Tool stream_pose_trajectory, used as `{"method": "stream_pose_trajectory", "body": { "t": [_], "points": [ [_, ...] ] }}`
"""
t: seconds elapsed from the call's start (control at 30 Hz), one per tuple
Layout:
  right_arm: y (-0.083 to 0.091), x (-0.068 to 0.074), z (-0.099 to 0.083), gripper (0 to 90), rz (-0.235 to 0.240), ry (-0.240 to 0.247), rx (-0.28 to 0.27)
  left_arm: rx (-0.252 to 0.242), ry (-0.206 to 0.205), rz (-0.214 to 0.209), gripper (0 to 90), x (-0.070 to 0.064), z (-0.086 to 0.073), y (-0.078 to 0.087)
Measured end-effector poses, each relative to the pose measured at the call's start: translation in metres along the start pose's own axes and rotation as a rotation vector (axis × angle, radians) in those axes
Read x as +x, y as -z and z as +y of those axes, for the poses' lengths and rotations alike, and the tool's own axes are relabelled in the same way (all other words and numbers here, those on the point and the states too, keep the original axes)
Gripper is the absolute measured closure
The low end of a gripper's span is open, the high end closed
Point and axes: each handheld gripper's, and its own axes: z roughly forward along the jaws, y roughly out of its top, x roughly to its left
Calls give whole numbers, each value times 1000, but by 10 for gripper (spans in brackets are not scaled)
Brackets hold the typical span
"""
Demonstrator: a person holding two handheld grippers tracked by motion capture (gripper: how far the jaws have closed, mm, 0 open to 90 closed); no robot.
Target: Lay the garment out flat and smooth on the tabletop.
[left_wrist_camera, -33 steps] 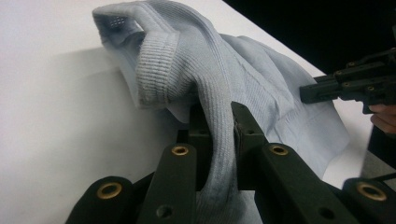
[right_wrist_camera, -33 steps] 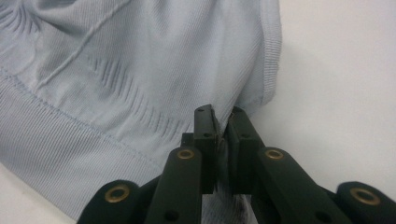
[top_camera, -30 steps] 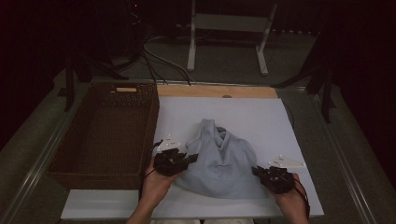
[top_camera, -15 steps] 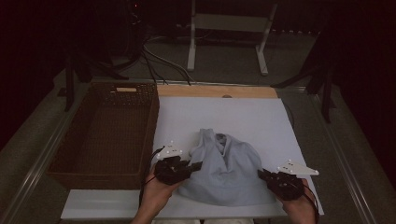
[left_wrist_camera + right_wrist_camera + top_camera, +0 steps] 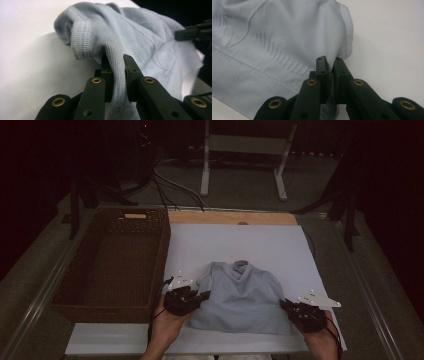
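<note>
Both tongs are clamped on cloth: left gripper pinches the ribbed edge of the pale blue sweater at its left side, right gripper bites the fabric at its right corner, jaws closed tight on it. Between them the sweater lies spread on the near part of the white table, collar pointing far. Left of it stands the brown wicker basket; beyond, a wooden strip.

Garment: pale blue-grey knit with ribbed edges, centre of the high view. Table: white, with a light wood strip along its far edge. Basket: dark brown weave, left of frame. Gripper jaws: black, with brass-coloured rivets.
</note>
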Motion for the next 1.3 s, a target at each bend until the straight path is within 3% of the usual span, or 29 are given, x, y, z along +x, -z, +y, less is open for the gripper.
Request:
{"method": "stream_pose_trajectory", "body": {
  "t": [0.23,0.5,0.7,1.03,1.1,1.17,1.2,1.3],
  "points": [
    [-13,-2,0,847,-46,23,22,16,0,69,831,7,0,-15],
    [-23,-4,-3,845,-63,30,45,31,-8,133,827,13,-3,-27],
    [-27,-4,-6,840,-73,38,60,50,-20,160,819,17,-6,-36],
    [-33,-8,-10,829,-77,25,85,68,-3,174,802,23,-8,-46],
    [-34,-7,-10,822,-76,25,92,69,23,166,773,24,-7,-46],
    [-35,-6,-10,808,-79,30,96,59,30,171,684,24,-7,-44],
    [-35,-5,-11,802,-80,29,97,41,40,154,645,24,-6,-41],
    [-34,-5,-10,781,-82,29,92,27,35,133,546,23,-5,-34]
  ]
}}
